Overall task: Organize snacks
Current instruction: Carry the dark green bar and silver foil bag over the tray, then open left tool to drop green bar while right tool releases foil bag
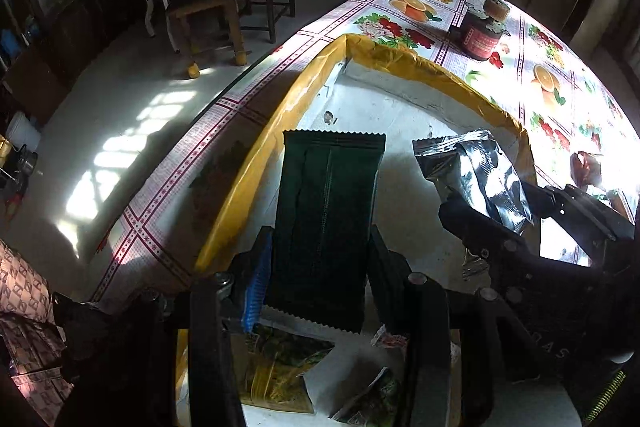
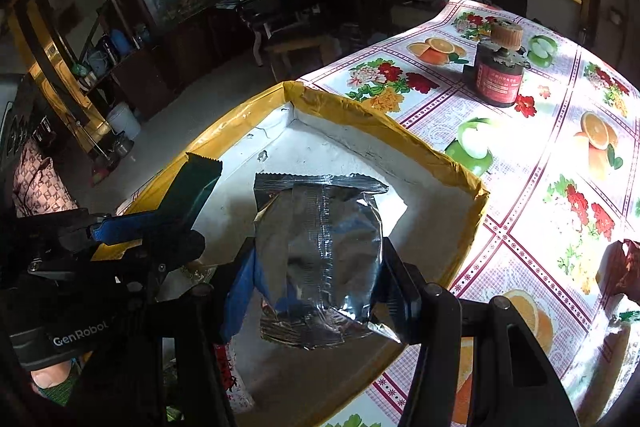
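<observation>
My left tongs clench a dark green packet, my right tongs a silver packet, both over the box; some snacks already lie inside, one red packet waits on the counter.

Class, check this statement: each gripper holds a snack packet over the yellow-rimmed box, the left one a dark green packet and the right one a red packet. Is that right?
Not quite. The right gripper holds a silver foil packet, not a red one, as the right wrist view shows. The left gripper does hold the dark green packet, both over the yellow-rimmed box.
</observation>
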`<state>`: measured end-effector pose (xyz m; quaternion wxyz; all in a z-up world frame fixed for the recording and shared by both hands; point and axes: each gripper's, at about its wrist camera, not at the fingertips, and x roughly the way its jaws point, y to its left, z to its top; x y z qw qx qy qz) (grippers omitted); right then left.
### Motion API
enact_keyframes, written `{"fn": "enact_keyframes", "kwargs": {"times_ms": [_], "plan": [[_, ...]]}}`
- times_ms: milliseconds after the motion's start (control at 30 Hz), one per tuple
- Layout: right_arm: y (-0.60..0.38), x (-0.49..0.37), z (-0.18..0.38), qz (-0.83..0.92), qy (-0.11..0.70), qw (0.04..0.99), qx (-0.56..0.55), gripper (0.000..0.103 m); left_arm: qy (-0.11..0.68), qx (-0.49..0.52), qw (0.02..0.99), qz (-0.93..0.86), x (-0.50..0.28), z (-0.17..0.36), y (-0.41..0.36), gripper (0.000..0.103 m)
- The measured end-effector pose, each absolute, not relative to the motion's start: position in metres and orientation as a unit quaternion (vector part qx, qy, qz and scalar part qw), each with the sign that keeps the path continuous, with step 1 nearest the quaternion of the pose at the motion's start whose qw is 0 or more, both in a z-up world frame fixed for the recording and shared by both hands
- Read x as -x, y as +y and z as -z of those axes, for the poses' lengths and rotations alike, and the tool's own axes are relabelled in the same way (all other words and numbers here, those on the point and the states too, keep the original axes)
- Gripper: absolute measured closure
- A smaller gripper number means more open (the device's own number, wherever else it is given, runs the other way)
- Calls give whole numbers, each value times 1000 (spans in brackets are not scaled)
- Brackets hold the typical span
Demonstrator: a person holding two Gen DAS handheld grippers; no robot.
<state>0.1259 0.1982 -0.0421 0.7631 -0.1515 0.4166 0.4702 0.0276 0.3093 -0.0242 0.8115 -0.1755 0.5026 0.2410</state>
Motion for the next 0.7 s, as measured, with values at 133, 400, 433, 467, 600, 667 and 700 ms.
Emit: {"fn": "enact_keyframes", "kwargs": {"times_ms": [133, 400, 433, 467, 600, 667, 700], "plan": [[203, -128, 47, -470, 419, 760, 164, 45, 516, 176, 803, -243, -31, 31, 313, 57], [212, -126, 50, -469, 420, 751, 200, 44, 542, 179, 784, -243, -36, 39, 319, 56], [212, -126, 50, -469, 421, 749, 203, 44, 544, 179, 784, -242, -36, 39, 319, 56], [213, -126, 50, -469, 422, 748, 207, 44, 547, 177, 782, -242, -36, 39, 319, 55], [212, -124, 49, -464, 423, 748, 218, 43, 552, 181, 778, -240, -36, 38, 320, 51], [208, -123, 43, -463, 418, 752, 213, 39, 543, 194, 782, -236, -31, 34, 321, 45], [205, -123, 40, -466, 415, 754, 208, 37, 538, 204, 784, -231, -28, 32, 322, 42]]}}
